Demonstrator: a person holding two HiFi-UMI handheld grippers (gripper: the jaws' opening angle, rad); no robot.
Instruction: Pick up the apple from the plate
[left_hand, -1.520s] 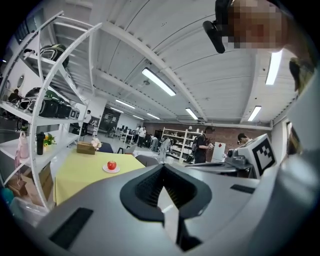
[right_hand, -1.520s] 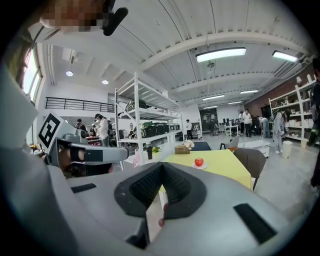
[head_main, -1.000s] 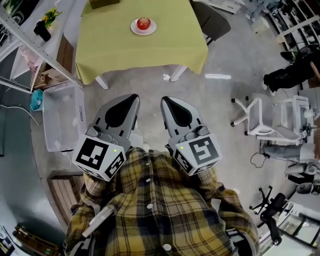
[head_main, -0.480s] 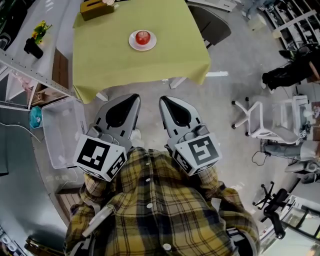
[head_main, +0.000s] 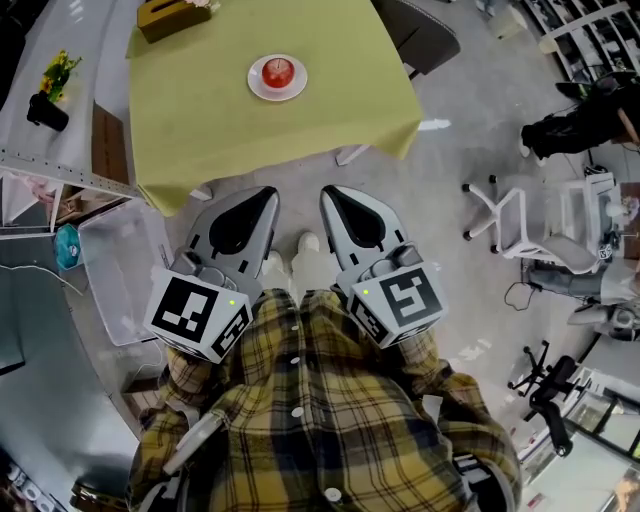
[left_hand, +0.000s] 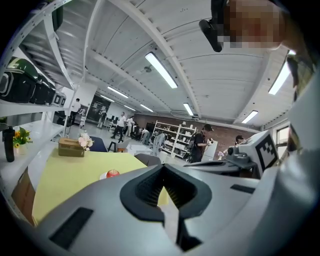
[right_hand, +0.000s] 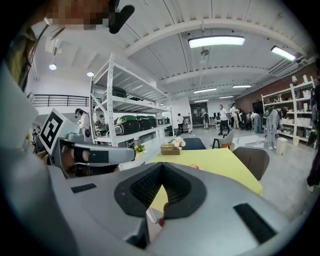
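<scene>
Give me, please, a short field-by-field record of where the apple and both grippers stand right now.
apple: on the white plate, untouched
plate: on the yellow-green table, toward its far side
left gripper: jaws shut, empty, short of the table's near edge
right gripper: jaws shut, empty, beside the left one
task state: apple not yet picked up

I hold my left gripper (head_main: 243, 222) and right gripper (head_main: 352, 219) side by side before my chest, both pointing forward, jaws closed and empty.
</scene>
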